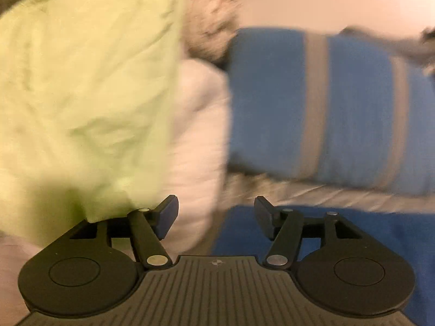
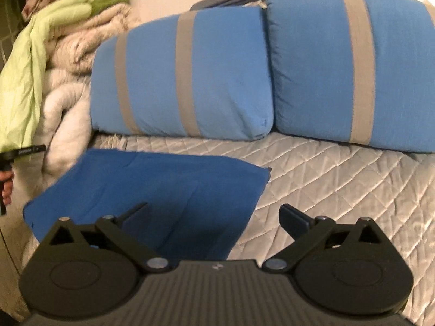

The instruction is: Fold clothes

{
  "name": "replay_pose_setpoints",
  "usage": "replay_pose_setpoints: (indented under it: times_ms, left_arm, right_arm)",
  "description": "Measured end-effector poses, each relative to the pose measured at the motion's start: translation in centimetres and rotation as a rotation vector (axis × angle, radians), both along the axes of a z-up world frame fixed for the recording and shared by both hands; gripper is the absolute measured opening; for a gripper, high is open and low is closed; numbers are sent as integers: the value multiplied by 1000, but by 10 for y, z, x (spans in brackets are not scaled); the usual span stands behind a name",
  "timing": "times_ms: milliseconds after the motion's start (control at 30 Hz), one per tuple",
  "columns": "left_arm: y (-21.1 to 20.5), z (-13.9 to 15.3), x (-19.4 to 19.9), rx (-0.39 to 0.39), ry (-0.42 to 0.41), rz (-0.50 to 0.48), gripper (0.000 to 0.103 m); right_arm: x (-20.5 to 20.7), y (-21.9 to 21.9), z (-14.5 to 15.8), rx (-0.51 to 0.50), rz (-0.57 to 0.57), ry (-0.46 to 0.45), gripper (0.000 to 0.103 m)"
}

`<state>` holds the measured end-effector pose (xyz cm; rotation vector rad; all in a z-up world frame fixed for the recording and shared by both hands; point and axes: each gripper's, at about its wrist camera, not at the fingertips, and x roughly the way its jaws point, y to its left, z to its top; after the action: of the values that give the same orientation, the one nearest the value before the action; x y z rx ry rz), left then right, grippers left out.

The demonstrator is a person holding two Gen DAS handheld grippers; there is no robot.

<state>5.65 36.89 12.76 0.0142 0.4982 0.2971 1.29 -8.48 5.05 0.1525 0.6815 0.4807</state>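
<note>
A: Right wrist view gave us the dark blue cloth [image 2: 152, 190] spread flat on the quilted bed cover [image 2: 339, 179], in front of two striped blue pillows [image 2: 190, 73].

B: And our grippers?

A: We had the right gripper [image 2: 214, 218] spread wide with nothing in it, low over the cloth's near edge. The left gripper [image 1: 216, 217] was likewise released and empty, beside a pale green blanket [image 1: 81, 81] that hung off a heap of bedding [image 2: 70, 54]; that view was blurred.

B: How did we judge the cloth would handle?

A: Soft and light, we thought, limp enough to sag and crease once lifted. We reckoned the far right corner [image 2: 265, 172] and the near left corner [image 2: 30, 209] were the places to pinch, right at the hem, so the fold would lie square.
</note>
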Motion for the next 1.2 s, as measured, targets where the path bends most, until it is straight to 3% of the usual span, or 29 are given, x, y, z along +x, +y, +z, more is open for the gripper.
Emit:
replay_pose_setpoints:
  times_ms: [67,133,200,233,367,533,633,800,967,1200]
  left_arm:
    - [-7,-9,7,-20,3,-37,49]
    - [-11,-26,14,-61,5,-60,13]
    - [-13,-46,29,-114,36,-102,3]
    - [-15,-59,36,-102,63,-111,0]
    - [-24,-114,64,-31,175,-135,0]
    - [-44,-122,77,104,220,-140,0]
    - [-36,-121,67,72,186,-126,0]
    - [-47,-101,52,101,163,-116,0]
    - [-85,-61,32,43,95,-197,0]
    - [-198,-7,26,-84,24,-364,0]
  right_arm:
    - [2,-5,0,27,-18,17,103]
    - [3,-9,-1,51,-29,40,103]
    - [4,-12,-4,70,-32,67,103]
    - [5,-14,-6,77,-35,76,103]
    - [5,-23,-9,74,-50,90,103]
    - [7,-30,-11,57,-59,77,103]
    - [9,-35,-13,56,-76,93,103]
    - [7,-40,-17,47,-80,123,103]
    - [5,-46,-19,27,-107,146,103]
    - [6,-65,-26,25,-210,222,103]
